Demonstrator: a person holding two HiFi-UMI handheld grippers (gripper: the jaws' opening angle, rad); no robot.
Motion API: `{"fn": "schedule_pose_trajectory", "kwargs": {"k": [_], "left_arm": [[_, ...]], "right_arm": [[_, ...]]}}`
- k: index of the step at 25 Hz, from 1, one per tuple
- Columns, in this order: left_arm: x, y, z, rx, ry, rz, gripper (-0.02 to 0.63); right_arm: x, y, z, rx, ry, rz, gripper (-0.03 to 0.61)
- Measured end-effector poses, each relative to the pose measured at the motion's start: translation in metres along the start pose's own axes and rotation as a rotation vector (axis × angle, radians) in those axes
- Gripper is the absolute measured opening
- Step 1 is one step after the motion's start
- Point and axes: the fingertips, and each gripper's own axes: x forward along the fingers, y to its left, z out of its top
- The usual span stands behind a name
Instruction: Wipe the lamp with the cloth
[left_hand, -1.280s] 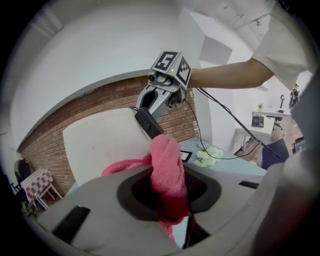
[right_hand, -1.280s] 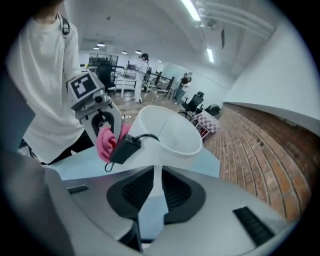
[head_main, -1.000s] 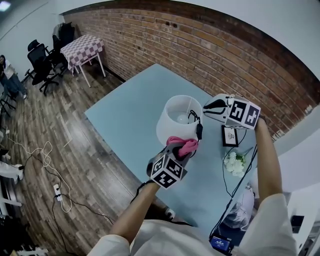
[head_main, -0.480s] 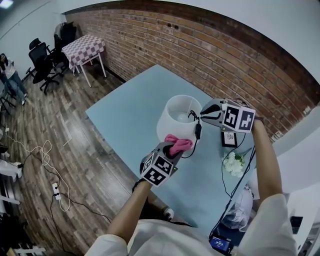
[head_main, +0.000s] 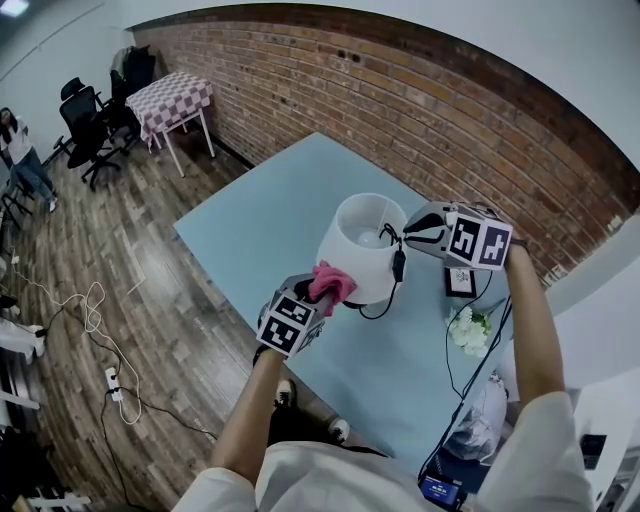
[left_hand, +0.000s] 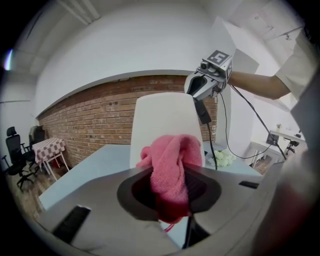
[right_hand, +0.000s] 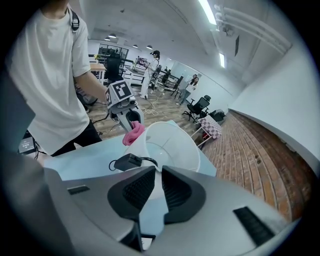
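Observation:
A lamp with a white shade (head_main: 362, 248) stands on the light blue table (head_main: 255, 225). My left gripper (head_main: 322, 294) is shut on a bunched pink cloth (head_main: 332, 281), and the cloth presses against the shade's lower near-left side. In the left gripper view the cloth (left_hand: 172, 165) fills the jaws in front of the shade (left_hand: 160, 120). My right gripper (head_main: 409, 233) is at the shade's right rim. Its jaws have just been closing, and in the right gripper view the shade's rim (right_hand: 170, 142) runs between the pads (right_hand: 142, 189). The lamp's black cord switch (head_main: 398, 263) hangs below that gripper.
A small framed picture (head_main: 459, 272) and white flowers (head_main: 468, 327) sit on the table to the lamp's right. A brick wall (head_main: 450, 140) runs behind the table. A checkered table (head_main: 168, 98) and office chairs (head_main: 85, 125) stand far left, and cables (head_main: 95, 310) lie on the wood floor.
My left gripper has carried the cloth leftward around the shade's near side, from its front to its left. The right gripper has moved slightly in toward the rim.

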Motion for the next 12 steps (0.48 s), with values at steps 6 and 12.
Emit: {"fn": "schedule_pose_trajectory", "kwargs": {"k": [6, 12], "left_arm": [[0.001, 0.020, -0.005, -0.030, -0.003, 0.022, 0.110], [0.006, 0.043, -0.013, -0.060, 0.013, 0.040, 0.110]], "right_arm": [[0.002, 0.003, 0.004, -0.006, 0.002, 0.004, 0.070], [0.002, 0.004, 0.005, 0.004, 0.011, 0.006, 0.071]]}}
